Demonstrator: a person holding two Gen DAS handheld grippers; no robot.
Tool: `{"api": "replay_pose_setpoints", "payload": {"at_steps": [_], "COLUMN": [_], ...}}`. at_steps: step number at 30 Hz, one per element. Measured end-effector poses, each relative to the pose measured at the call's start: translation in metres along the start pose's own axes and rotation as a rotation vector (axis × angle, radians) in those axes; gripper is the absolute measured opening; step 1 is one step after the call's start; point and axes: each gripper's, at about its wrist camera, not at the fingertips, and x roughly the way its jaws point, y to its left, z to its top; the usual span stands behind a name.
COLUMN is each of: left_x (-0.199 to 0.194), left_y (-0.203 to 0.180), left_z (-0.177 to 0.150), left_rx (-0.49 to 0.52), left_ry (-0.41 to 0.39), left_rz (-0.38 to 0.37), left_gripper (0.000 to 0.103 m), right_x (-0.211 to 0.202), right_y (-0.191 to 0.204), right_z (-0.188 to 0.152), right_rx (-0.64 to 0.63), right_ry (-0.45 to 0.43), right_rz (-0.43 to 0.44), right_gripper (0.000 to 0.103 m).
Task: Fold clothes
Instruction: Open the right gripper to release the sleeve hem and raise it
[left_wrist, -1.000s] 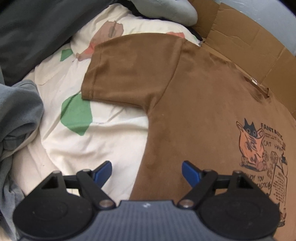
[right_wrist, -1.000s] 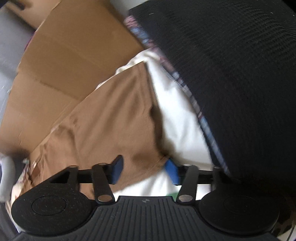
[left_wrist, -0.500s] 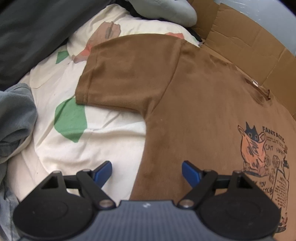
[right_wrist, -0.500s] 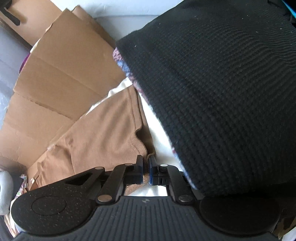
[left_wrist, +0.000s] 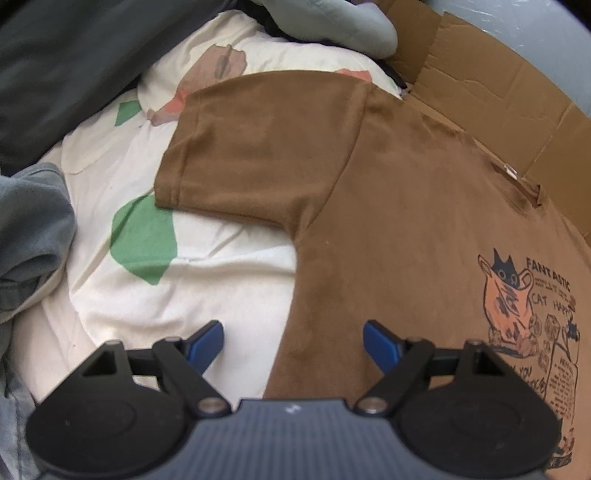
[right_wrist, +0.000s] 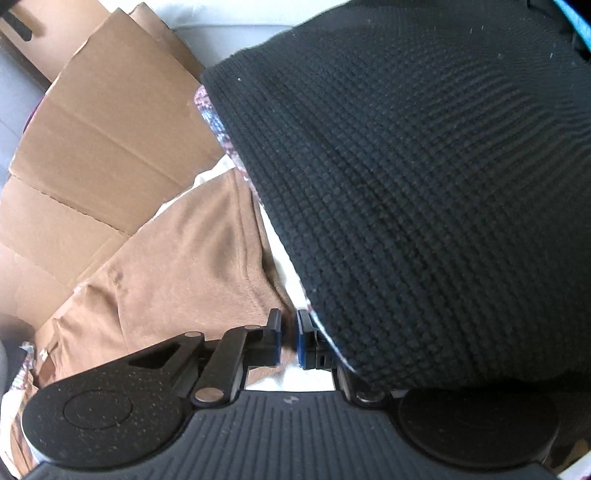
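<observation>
A brown T-shirt with a cat print lies spread flat on a white patterned bed cover; its left sleeve points away to the left. My left gripper is open and empty, low over the shirt's left side edge. In the right wrist view my right gripper is shut on the corner of the shirt's other sleeve, which lifts slightly toward the blue pads.
Flattened cardboard lies behind the shirt, also in the right wrist view. A black knit garment bulks right beside my right gripper. Grey clothes are piled at the left, a dark one at upper left.
My right gripper closed on the brown sleeve corner and has lifted it a little. My left gripper stayed open and drifted slightly over the shirt's edge.
</observation>
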Motion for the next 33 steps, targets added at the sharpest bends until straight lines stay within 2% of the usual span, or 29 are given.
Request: {"api": "replay_pose_setpoints", "payload": {"at_steps": [3,5,7,10,12,13,14,17,20,27,30,33], "left_x": [-0.001,0.000,0.001,0.001,0.000,0.000,0.000,0.000,0.000,0.002,0.005,0.009], "left_y": [-0.001,-0.001,-0.002,-0.005,-0.006,-0.007,-0.008,-0.010,-0.014,-0.033,-0.043,-0.053], "left_z": [-0.001,-0.001,-0.001,0.000,0.001,0.002,0.003,0.006,0.009,0.012,0.012,0.013], "left_rx": [-0.006,-0.011,-0.013,-0.002,0.006,0.010,0.010,0.009,0.012,0.055,0.083,0.108], "left_ry": [-0.008,-0.009,-0.012,-0.016,-0.021,-0.024,-0.027,-0.039,-0.052,-0.065,-0.064,-0.067], "left_rz": [0.007,0.009,0.008,0.007,0.009,0.011,0.013,0.019,0.020,-0.005,-0.025,-0.034], "left_gripper": [0.085,0.085,0.085,0.085,0.085,0.085,0.085,0.085,0.085,0.085,0.085,0.085], "right_x": [-0.005,-0.004,0.000,0.008,0.012,0.013,0.013,0.009,0.006,0.022,0.033,0.039], "right_y": [0.006,0.009,0.011,0.015,0.019,0.021,0.023,0.028,0.035,0.047,0.051,0.057], "right_z": [-0.002,-0.004,-0.006,-0.008,-0.008,-0.008,-0.007,-0.006,-0.007,-0.007,-0.005,-0.004], "right_rx": [-0.042,-0.059,-0.064,-0.082,-0.128,-0.149,-0.152,-0.146,-0.163,-0.210,-0.229,-0.215], "right_ry": [0.000,0.011,0.024,0.035,0.035,0.032,0.030,0.005,-0.028,-0.034,-0.037,-0.060], "right_rz": [0.011,0.024,0.029,0.010,-0.011,-0.030,-0.044,-0.054,-0.016,-0.001,-0.034,-0.089], "right_gripper": [0.016,0.038,0.041,0.040,0.034,0.026,0.024,0.027,0.027,0.026,0.028,0.024]}}
